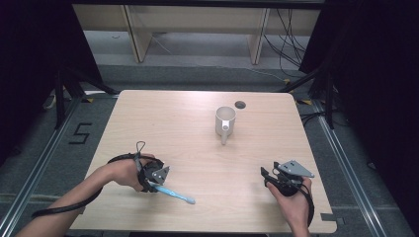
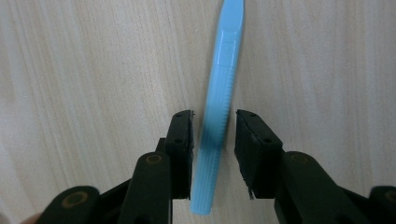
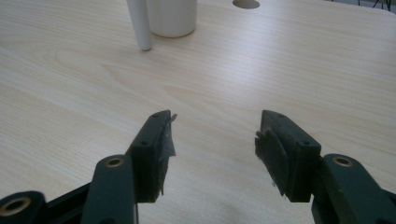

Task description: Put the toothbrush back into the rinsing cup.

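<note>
A light blue toothbrush [image 1: 178,196] lies flat on the wooden table [image 1: 168,113] near its front left. My left gripper [image 1: 159,183] points down over the handle end. In the left gripper view the handle [image 2: 224,70] runs between the jaws of this gripper [image 2: 214,122], and a thin gap shows beside each pad, so the gripper is open. My right gripper [image 1: 267,177] rests low near the front right. Its jaws [image 3: 215,128] stand wide open over bare wood with nothing between them.
A white mug [image 1: 225,120] stands past the table's middle, its straight handle [image 1: 225,134] pointing toward me; the right gripper view has the mug [image 3: 173,16] far ahead. A round cable hole [image 1: 240,104] lies just behind the mug. The table's edges drop to a grey floor.
</note>
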Motion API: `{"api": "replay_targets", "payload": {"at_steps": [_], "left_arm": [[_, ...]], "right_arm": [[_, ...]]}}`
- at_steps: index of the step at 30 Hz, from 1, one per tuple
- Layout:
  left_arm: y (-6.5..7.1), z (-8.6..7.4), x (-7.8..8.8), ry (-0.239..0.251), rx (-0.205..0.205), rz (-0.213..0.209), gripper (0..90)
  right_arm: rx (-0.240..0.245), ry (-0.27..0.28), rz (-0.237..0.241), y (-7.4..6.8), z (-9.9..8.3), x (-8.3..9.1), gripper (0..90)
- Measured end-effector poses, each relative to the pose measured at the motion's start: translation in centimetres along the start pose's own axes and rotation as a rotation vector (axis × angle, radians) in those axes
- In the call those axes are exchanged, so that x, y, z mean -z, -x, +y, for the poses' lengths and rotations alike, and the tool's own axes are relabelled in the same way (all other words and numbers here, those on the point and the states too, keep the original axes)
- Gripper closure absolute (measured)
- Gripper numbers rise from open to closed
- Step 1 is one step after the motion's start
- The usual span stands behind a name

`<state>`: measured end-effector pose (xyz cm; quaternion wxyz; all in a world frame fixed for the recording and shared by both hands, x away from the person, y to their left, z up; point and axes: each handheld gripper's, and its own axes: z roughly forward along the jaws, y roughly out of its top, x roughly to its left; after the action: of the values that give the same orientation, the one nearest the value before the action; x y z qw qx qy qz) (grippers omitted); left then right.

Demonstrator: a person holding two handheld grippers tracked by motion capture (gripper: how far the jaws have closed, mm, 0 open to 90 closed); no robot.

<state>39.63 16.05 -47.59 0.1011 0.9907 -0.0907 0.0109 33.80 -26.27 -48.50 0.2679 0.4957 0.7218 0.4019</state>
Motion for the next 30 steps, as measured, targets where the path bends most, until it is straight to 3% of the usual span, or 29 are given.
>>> {"api": "replay_targets", "payload": {"at_steps": [4,5,6,7,11,23,30], "left_arm": [[-0.1,0.4,0.1,-0.023,-0.013,-0.01,66.8],[-0.1,0.4,0.0,-0.026,-0.015,-0.014,66.9],[-0.1,0.4,0.0,-0.026,-0.015,-0.014,67.0],[-0.2,0.6,0.1,-0.038,-0.025,-0.019,67.3],[-0.2,0.7,0.0,-0.049,-0.032,-0.031,67.9],[-0.5,1.2,-0.5,-0.073,-0.045,-0.063,70.3],[-0.6,1.3,-0.7,-0.069,-0.047,-0.054,72.2]], "right_arm": [[0.004,0.001,0.002,-0.1,0.1,0.0,45.2],[0.037,0.013,-0.005,0.2,0.1,-0.1,45.2],[0.037,0.013,-0.005,0.2,0.1,-0.1,45.2],[0.003,0.0,0.003,0.0,0.0,0.0,45.1],[-0.01,-0.005,0.005,-0.1,0.0,0.0,45.1],[-0.001,0.005,0.01,-0.1,0.0,-0.1,45.0],[-0.001,-0.004,0.007,-0.1,0.0,0.0,44.8]]}}
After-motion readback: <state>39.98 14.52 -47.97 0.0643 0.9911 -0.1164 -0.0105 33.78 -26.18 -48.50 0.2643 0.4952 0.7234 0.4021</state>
